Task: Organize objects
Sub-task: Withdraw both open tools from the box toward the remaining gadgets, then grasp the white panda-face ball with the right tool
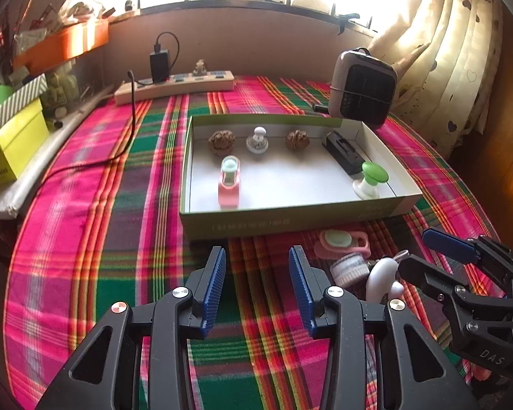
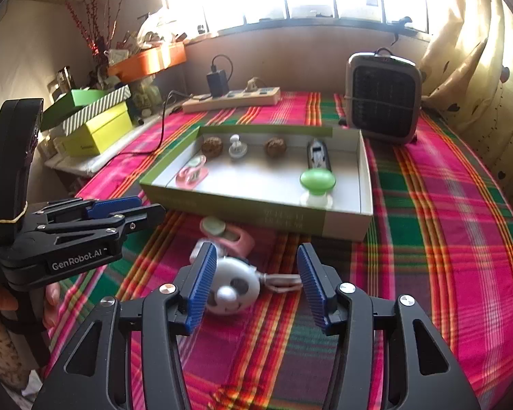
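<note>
A shallow green-walled box (image 1: 290,222) (image 2: 239,210) sits on the plaid cloth. It holds two walnuts (image 1: 221,141), a white knob (image 1: 257,140), a pink clip (image 1: 229,184), a black item (image 1: 343,152) and a green-capped knob (image 1: 372,179). In front of the box lie another pink clip (image 2: 227,234), a tape roll (image 1: 349,268) and a round white panda-faced piece (image 2: 234,287). My right gripper (image 2: 256,253) is open around the panda piece; its right pad stands clear of it. To the left, my left gripper (image 1: 257,259) is open over bare cloth.
A power strip (image 1: 174,87) with a plugged charger lies at the back, its cable trailing over the cloth on the left. A small heater (image 1: 362,87) stands behind the box's right corner. Yellow and striped boxes (image 1: 13,140) line the left edge. A curtain (image 1: 455,51) hangs right.
</note>
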